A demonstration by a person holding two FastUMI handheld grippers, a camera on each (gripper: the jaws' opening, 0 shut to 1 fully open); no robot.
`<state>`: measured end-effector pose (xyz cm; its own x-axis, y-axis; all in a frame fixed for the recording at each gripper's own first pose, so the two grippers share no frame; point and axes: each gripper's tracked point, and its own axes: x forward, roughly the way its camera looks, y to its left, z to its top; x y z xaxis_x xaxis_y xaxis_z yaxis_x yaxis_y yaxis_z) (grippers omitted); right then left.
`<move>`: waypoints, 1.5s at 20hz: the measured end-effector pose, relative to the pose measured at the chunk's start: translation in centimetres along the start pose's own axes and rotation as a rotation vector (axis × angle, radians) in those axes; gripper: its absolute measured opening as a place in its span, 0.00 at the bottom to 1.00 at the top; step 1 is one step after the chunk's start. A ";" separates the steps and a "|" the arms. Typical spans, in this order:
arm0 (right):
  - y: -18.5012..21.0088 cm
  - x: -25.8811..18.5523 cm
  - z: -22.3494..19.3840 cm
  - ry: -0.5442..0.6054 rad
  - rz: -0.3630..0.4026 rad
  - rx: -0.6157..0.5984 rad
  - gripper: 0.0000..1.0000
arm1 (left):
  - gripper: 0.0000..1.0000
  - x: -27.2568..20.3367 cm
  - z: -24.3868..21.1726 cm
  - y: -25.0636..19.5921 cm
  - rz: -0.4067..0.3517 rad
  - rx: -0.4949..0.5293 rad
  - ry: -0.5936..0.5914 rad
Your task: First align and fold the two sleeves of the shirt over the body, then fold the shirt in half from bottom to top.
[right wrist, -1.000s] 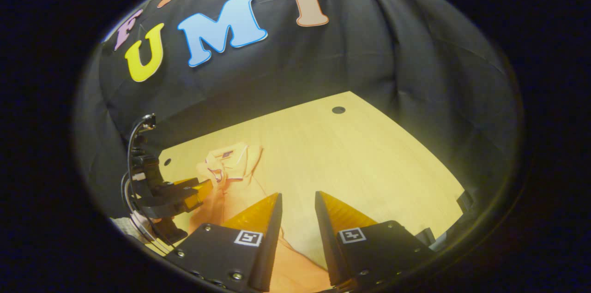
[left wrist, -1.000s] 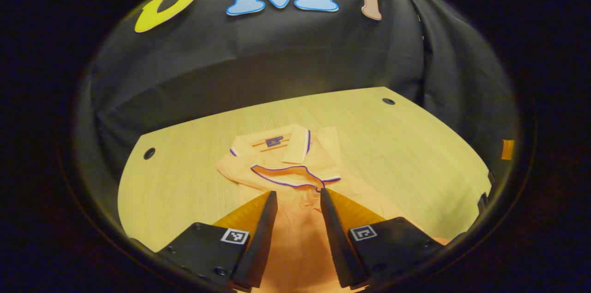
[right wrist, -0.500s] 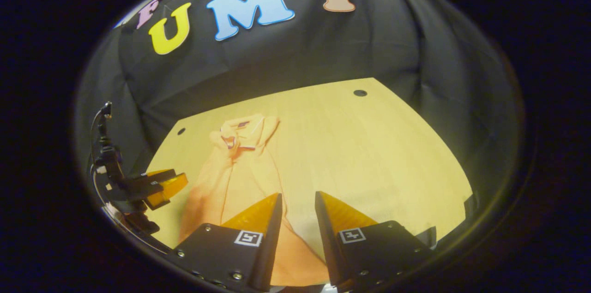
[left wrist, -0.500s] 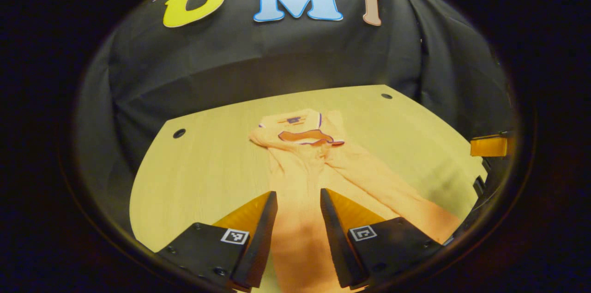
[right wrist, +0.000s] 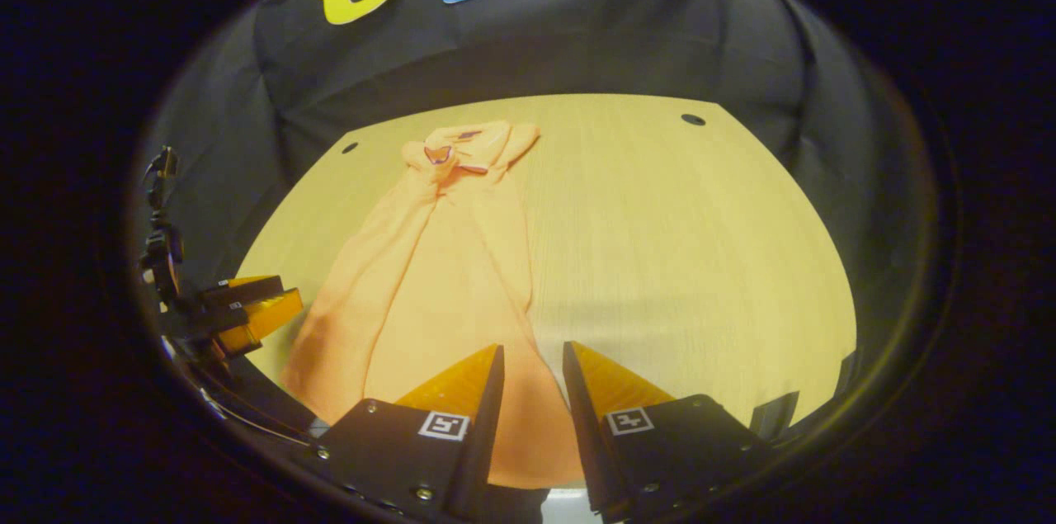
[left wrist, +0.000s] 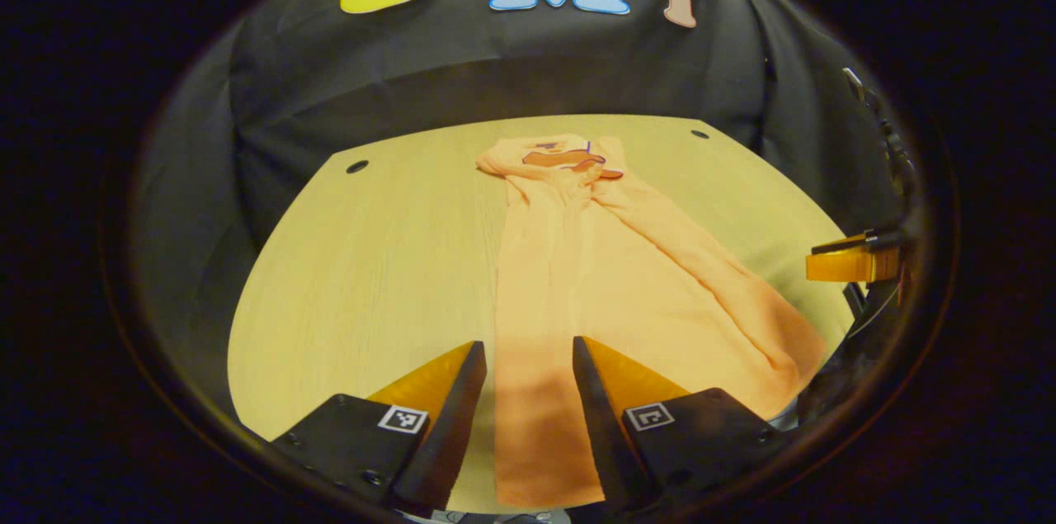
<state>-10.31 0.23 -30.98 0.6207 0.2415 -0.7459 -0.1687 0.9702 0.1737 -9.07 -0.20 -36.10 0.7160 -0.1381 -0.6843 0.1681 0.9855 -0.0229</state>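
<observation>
An orange polo shirt point(left wrist: 577, 276) lies lengthwise on the wooden table point(left wrist: 371, 260), its collar point(left wrist: 561, 157) at the far end and its body narrow with the sides folded in. My left gripper point(left wrist: 525, 342) hovers open over the near hem, with cloth showing between the fingers but not pinched. In the right gripper view the shirt point(right wrist: 445, 276) runs from the collar point(right wrist: 450, 148) down to my right gripper point(right wrist: 532, 345), which stands open above the hem's right part. The left gripper point(right wrist: 289, 297) appears beside the shirt's left edge, and the right gripper point(left wrist: 813, 260) hangs past its right edge.
Small round holes point(left wrist: 357, 167) point(left wrist: 700, 134) mark the table's far corners. Bare wood point(right wrist: 676, 243) stretches to the right of the shirt. The black cloth wall rises right behind the table. The near table edge runs just under both grippers.
Both grippers have drawn back from near the collar to the shirt's hem and risen. The left fingers have spread slightly. More of the shirt's length is in sight.
</observation>
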 end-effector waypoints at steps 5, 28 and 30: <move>0.9 1.0 -3.2 0.079 0.025 -0.064 0.46 | 0.71 -0.6 -4.6 -0.6 -0.009 0.007 0.070; 2.1 3.7 -7.9 0.091 0.054 -0.145 0.31 | 0.62 -0.1 -8.7 -2.4 -0.062 0.044 0.083; 2.1 3.2 -7.8 0.102 0.062 -0.065 0.03 | 0.34 0.0 -8.7 -2.8 -0.063 0.053 0.070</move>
<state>-14.64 2.91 -38.06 0.5266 0.2949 -0.7973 -0.2560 0.9494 0.1821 -15.48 -2.09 -42.37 0.6537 -0.1908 -0.7323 0.2487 0.9681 -0.0303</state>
